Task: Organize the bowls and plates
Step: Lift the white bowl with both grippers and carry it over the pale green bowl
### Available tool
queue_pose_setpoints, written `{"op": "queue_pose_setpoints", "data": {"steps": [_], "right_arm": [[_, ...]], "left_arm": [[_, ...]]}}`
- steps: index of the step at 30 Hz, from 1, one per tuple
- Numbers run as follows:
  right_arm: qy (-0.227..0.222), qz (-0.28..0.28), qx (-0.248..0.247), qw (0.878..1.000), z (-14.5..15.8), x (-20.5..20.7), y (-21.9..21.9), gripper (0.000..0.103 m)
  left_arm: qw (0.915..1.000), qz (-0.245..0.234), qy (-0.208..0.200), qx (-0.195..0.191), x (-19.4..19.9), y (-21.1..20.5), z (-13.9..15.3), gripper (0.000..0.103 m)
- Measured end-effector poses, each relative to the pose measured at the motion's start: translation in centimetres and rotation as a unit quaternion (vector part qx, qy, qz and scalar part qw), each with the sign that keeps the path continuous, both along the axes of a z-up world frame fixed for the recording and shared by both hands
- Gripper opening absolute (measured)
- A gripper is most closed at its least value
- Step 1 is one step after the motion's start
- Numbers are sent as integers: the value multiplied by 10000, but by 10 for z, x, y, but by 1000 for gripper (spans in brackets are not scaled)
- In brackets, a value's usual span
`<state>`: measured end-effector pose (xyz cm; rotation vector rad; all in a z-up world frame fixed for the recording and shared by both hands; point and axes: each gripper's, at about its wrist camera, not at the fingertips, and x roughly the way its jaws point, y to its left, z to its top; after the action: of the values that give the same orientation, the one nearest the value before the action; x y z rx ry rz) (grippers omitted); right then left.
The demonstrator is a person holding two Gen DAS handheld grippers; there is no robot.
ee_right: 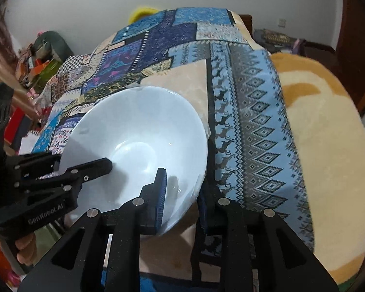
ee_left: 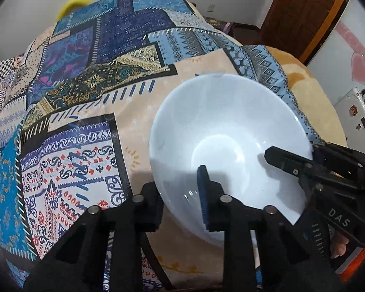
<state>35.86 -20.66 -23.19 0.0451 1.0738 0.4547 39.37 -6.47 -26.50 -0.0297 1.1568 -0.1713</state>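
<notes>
A large white bowl point(ee_left: 231, 131) is held above a patchwork cloth, tilted, gripped by both grippers at once. My left gripper point(ee_left: 180, 194) is shut on its near-left rim, one finger inside and one outside. My right gripper point(ee_left: 311, 150) reaches in from the right in the left wrist view and pinches the opposite rim. In the right wrist view the same bowl point(ee_right: 143, 131) fills the centre; my right gripper point(ee_right: 182, 194) clamps its near rim, and my left gripper point(ee_right: 60, 165) holds the left rim.
The patchwork cloth point(ee_left: 80, 97) covers a table or bed below the bowl. A cream and tan fleecy blanket point(ee_right: 328, 146) lies to the right. A brown door point(ee_left: 301, 12) and a wall stand behind. Clutter point(ee_right: 39, 58) sits on the far left.
</notes>
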Motion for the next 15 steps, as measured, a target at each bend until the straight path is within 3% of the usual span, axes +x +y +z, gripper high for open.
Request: {"op": "queue_pose_setpoints", "data": {"steps": [7, 15], "right_arm": [[-87, -87, -58, 9999, 2, -8, 4, 18], [-226, -121, 42, 9997, 22, -24, 4, 18]], "left_arm": [[9997, -113, -143, 141, -4, -4, 3, 19], [9996, -64, -272, 12, -25, 2, 22, 19]]}}
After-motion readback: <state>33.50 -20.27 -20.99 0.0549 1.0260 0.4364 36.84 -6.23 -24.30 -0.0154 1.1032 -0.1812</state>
